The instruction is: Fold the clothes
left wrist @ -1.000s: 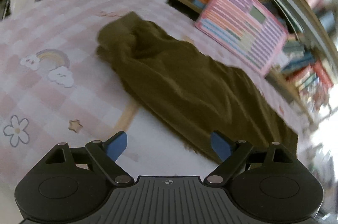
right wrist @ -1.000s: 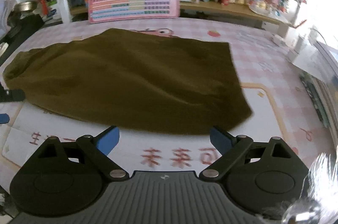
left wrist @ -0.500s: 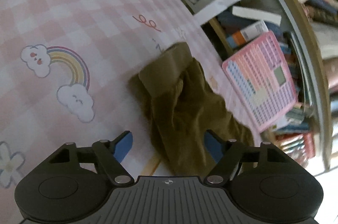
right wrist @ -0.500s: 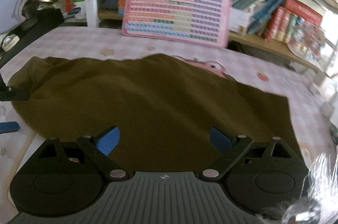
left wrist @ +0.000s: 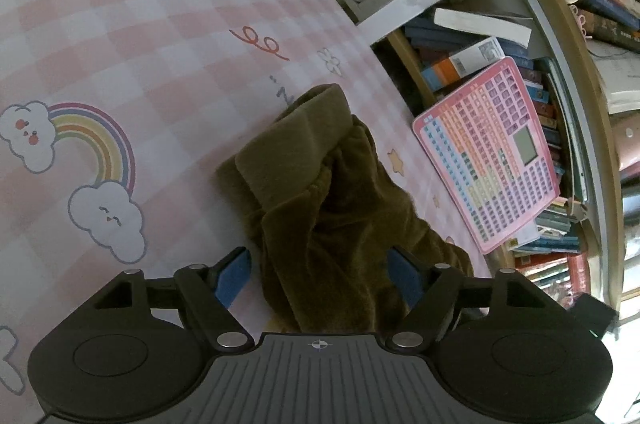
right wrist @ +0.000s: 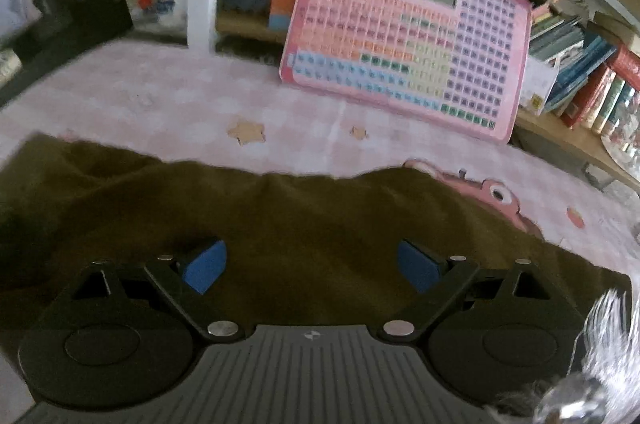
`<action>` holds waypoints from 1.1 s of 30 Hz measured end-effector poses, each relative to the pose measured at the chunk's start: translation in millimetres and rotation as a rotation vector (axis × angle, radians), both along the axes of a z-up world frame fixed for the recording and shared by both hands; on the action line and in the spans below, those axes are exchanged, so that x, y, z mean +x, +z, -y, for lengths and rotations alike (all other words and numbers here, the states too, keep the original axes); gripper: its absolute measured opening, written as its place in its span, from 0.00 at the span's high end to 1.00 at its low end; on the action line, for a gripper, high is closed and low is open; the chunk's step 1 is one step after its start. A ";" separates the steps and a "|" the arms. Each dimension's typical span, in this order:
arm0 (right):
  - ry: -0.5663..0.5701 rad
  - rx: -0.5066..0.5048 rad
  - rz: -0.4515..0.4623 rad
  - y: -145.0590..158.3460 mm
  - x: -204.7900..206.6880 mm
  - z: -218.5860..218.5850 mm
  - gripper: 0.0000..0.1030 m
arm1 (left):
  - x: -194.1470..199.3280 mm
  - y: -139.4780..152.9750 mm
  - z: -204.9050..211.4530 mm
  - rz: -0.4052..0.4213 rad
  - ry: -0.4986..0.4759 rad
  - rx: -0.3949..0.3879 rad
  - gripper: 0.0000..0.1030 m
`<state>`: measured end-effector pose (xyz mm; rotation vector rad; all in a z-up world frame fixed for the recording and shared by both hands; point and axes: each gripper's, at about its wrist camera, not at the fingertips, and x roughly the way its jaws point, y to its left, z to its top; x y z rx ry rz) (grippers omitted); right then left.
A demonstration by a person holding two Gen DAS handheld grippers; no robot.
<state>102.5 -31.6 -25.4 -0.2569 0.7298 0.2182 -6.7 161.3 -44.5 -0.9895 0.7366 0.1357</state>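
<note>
Both tools close in on the olive garment

The left tool (left wrist: 320,274) has swung from the garment's (left wrist: 332,224) long side to its bunched cuffed end, jaws now reopening slightly around the cloth; the right tool (right wrist: 310,270) has advanced from the tabletop's (right wrist: 160,92) bare front edge to over the fabric.

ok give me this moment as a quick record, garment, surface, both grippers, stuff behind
garment: olive-brown garment, lying rumpled on the table, not yet folded
surface: pink checked table cover with rainbow and cloud prints
left gripper: left gripper, jaws opening, bunched end of the garment between the blue pads, no pad pressing on it
right gripper: right gripper, jaws apart, over the garment's broad middle, gripping nothing
behind: pink keyboard toy leaning against a bookshelf
</note>
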 end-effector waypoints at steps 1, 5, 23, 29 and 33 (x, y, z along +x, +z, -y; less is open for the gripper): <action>-0.006 -0.007 -0.002 -3.9 0.6 -1.7 0.09 | 0.4 -0.2 -0.2 0.001 0.001 -0.001 0.25; 0.009 -0.021 0.002 -1.5 -8.4 -2.1 0.10 | 4.7 -1.6 -1.7 0.006 0.010 -0.019 0.25; 0.147 -0.078 -0.012 1.4 -89.0 7.6 0.10 | 13.4 -1.8 4.6 0.020 0.035 0.007 0.27; 0.140 -0.037 -0.010 -0.2 -89.9 13.2 0.10 | 13.8 -3.1 5.9 -0.008 0.080 0.025 0.54; 0.153 -0.037 0.007 -1.1 -93.1 12.6 0.10 | 15.0 -5.6 4.4 -0.021 0.094 0.019 0.83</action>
